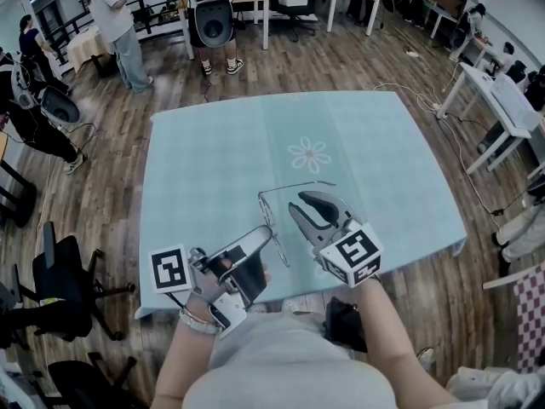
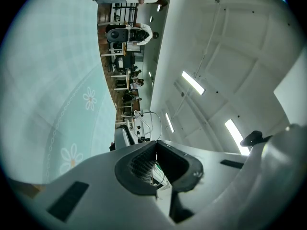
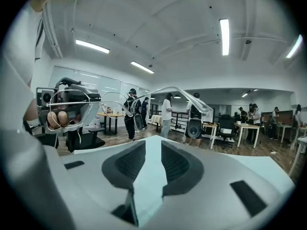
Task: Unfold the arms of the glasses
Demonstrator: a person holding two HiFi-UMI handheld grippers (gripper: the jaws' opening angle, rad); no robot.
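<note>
The glasses (image 1: 289, 188) are hanging just below the centre of the head view, over the pale blue tablecloth (image 1: 213, 143). The left gripper (image 1: 261, 239) is clamping their thin wire frame, its jaws pressing together on it. That grip is probably steadying the frame so an arm can swing out. The right gripper (image 1: 298, 204), jaws parted and gripping nothing, is sitting just right of the frame, seemingly lining up on an arm. I am counting one pair of glasses and two grippers.
</note>
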